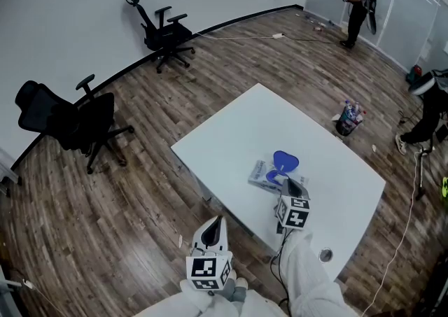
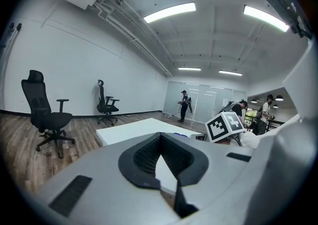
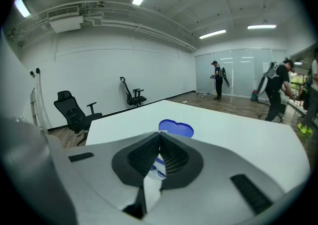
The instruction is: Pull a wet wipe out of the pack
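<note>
The wet wipe pack (image 1: pixel 264 175) lies flat on the white table (image 1: pixel 238 134), its blue lid (image 1: pixel 285 161) flipped open and standing up. My right gripper (image 1: pixel 290 182) is at the pack's near end, jaws shut, and no wipe shows between them. In the right gripper view the shut tips (image 3: pixel 160 135) sit just in front of the blue lid (image 3: pixel 177 128), with the pack's print (image 3: pixel 158 168) showing below them. My left gripper (image 1: pixel 217 220) hangs off the table's near edge, shut and empty. Its tips (image 2: pixel 160 136) point across the table.
Two black office chairs (image 1: pixel 77 121) (image 1: pixel 166 33) stand on the wood floor to the left and behind. A basket of bottles (image 1: pixel 348 120) sits on the floor beyond the table. One person (image 1: pixel 358 8) stands far off, another (image 1: pixel 428 116) at the right edge.
</note>
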Tool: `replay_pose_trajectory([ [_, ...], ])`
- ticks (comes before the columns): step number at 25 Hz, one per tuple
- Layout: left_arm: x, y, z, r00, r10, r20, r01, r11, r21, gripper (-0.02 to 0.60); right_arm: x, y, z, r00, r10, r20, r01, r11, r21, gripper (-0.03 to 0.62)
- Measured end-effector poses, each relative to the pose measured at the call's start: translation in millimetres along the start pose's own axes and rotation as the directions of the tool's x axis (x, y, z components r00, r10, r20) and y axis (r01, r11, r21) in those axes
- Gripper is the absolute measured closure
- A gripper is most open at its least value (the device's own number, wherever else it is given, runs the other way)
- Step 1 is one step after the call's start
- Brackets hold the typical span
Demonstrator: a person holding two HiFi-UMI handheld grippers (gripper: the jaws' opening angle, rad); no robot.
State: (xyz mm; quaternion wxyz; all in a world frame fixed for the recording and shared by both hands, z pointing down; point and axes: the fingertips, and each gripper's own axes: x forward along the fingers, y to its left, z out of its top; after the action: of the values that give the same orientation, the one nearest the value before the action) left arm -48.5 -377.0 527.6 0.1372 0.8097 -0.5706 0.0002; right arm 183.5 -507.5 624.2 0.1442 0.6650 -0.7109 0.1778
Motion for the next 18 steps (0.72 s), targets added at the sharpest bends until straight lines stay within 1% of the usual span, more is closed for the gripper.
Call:
replay_pose_trajectory([
  [18,-2.3,-2.4,4.3,1.0,-0.015,0.019,0.016,1.0,-0.019,0.581,-10.6,-4.7,16.3,0.999,-0.023,0.032,0.023,1.0,0.009,0.585],
])
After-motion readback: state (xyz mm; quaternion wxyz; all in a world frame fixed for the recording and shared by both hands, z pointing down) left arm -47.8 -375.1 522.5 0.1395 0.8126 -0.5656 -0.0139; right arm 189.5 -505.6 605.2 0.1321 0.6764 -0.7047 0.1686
